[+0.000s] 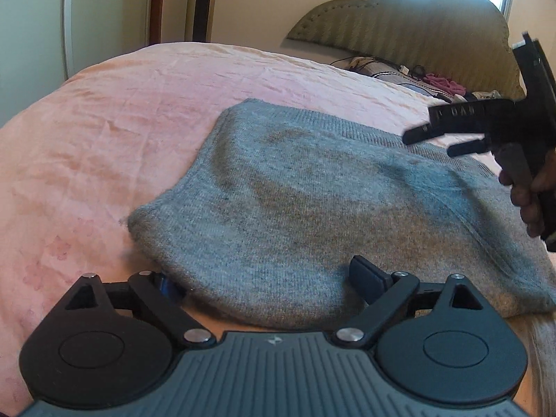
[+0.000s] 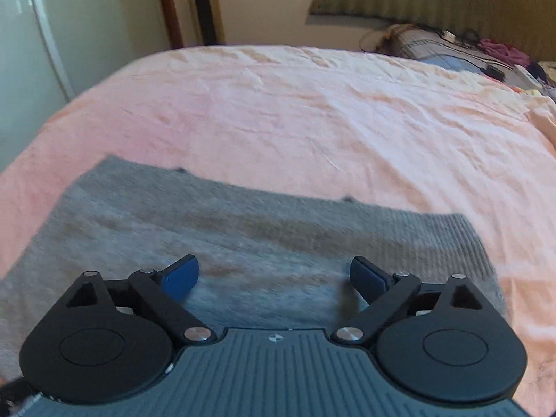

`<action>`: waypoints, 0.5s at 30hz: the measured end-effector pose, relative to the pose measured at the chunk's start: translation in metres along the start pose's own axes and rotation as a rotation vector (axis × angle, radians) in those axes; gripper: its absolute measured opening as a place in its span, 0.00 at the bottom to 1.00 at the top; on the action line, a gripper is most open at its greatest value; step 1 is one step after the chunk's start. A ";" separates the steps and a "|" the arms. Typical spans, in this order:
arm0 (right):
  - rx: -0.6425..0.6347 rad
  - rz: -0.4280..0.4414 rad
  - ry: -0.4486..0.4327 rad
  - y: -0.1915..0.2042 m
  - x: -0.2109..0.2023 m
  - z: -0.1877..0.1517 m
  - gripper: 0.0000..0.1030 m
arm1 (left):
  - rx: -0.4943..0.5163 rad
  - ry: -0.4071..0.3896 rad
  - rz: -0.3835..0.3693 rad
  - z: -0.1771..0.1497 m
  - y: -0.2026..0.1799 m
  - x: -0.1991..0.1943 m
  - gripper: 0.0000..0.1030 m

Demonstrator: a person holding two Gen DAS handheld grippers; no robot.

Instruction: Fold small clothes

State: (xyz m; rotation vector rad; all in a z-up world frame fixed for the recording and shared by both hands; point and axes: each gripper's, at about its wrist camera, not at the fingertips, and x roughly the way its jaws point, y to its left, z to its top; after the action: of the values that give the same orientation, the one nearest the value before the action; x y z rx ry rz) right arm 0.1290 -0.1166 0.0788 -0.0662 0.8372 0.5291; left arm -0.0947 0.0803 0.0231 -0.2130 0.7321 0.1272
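Note:
A grey knit garment (image 1: 312, 201) lies flat on the pink bedspread (image 1: 104, 132). My left gripper (image 1: 267, 281) is open at the garment's near edge; its left finger is tucked under the cloth, its right finger (image 1: 368, 279) rests on top. My right gripper (image 1: 441, 139) shows at the right of the left wrist view, open, hovering above the garment's far right part. In the right wrist view the right gripper (image 2: 274, 278) is open above the grey garment (image 2: 208, 222), holding nothing.
The pink bedspread (image 2: 312, 111) stretches beyond the garment. A padded headboard (image 1: 417, 24) stands at the far right, with pillows, cables and loose clothes (image 1: 417, 76) below it. A wardrobe door (image 2: 41, 34) and a wooden door frame (image 2: 170, 3) stand at the left.

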 end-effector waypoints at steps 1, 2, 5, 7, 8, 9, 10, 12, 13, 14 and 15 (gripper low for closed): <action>-0.015 0.029 -0.009 0.013 0.002 0.006 0.95 | 0.008 0.004 -0.003 0.001 -0.001 0.002 0.97; -0.032 0.065 -0.004 0.027 0.008 0.015 0.97 | 0.014 0.006 -0.003 0.000 -0.002 0.002 0.98; -0.106 0.113 0.051 0.069 0.041 0.032 0.96 | 0.014 0.010 -0.011 0.000 -0.001 0.002 0.99; -0.138 0.110 0.113 0.093 0.069 0.036 0.96 | 0.009 0.009 -0.018 0.001 0.002 0.002 0.99; -0.153 0.104 0.146 0.102 0.083 0.035 0.96 | 0.007 0.010 -0.021 0.001 0.002 0.002 0.99; -0.190 0.070 0.129 0.109 0.094 0.031 1.00 | 0.005 0.010 -0.024 0.001 0.003 0.002 0.99; -0.230 0.065 0.074 0.113 0.097 0.026 1.00 | 0.003 0.011 -0.026 0.001 0.004 0.002 0.99; -0.196 0.080 0.036 0.107 0.100 0.027 1.00 | 0.001 0.012 -0.030 0.002 0.006 0.001 0.99; -0.195 0.080 0.044 0.107 0.099 0.029 1.00 | 0.001 0.013 -0.031 0.002 0.006 0.001 0.99; -0.199 0.074 0.053 0.107 0.096 0.030 1.00 | 0.001 0.013 -0.033 0.002 0.007 0.000 0.99; -0.193 0.065 0.055 0.104 0.092 0.030 1.00 | 0.001 0.013 -0.035 0.002 0.008 0.000 0.99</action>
State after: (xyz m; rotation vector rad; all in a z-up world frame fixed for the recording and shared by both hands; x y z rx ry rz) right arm 0.1509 0.0200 0.0479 -0.2325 0.8424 0.6712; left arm -0.0954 0.0882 0.0235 -0.2262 0.7410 0.0921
